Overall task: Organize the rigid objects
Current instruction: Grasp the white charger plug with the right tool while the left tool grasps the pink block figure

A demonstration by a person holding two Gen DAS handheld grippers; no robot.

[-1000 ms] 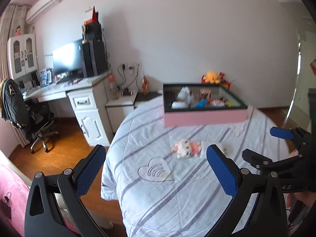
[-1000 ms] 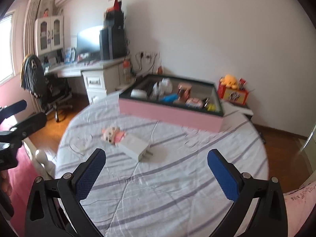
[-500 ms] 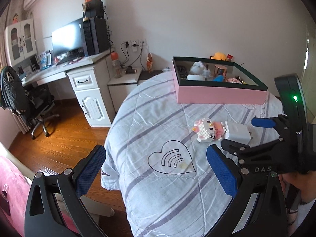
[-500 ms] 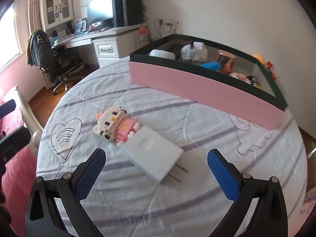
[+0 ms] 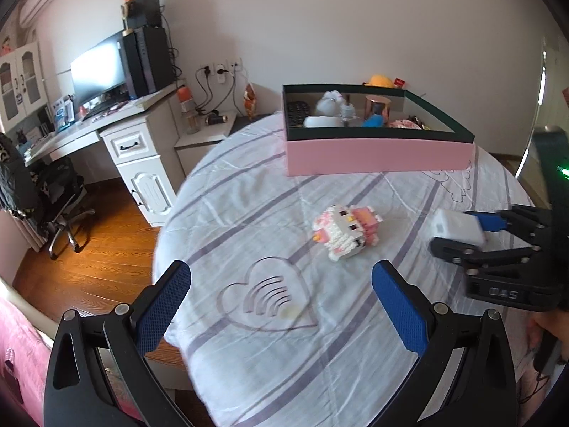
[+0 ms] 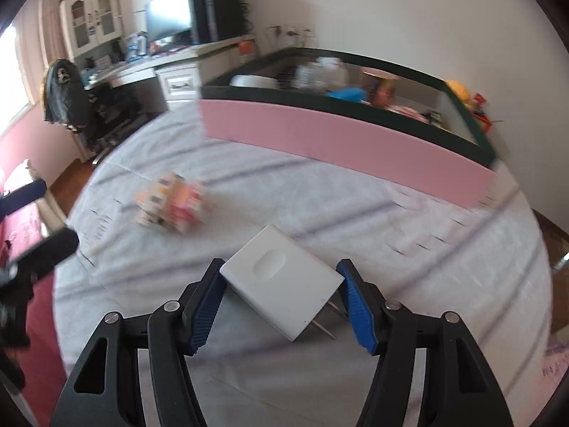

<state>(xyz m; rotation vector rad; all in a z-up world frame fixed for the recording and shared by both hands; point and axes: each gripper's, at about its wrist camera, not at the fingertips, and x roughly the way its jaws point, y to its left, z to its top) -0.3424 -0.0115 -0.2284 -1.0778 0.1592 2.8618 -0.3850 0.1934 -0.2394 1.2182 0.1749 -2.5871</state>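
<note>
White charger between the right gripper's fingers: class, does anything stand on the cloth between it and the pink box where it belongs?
Nothing visible does. The white charger faces bare striped cloth up to the pink box; the block toy sits off to the left.

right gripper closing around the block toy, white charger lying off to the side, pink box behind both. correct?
Objects swapped. In the right wrist view the right gripper is closing around the white charger, which sits between its jaws. The block toy lies off to the side, ungripped. The pink box does sit behind both.
</note>
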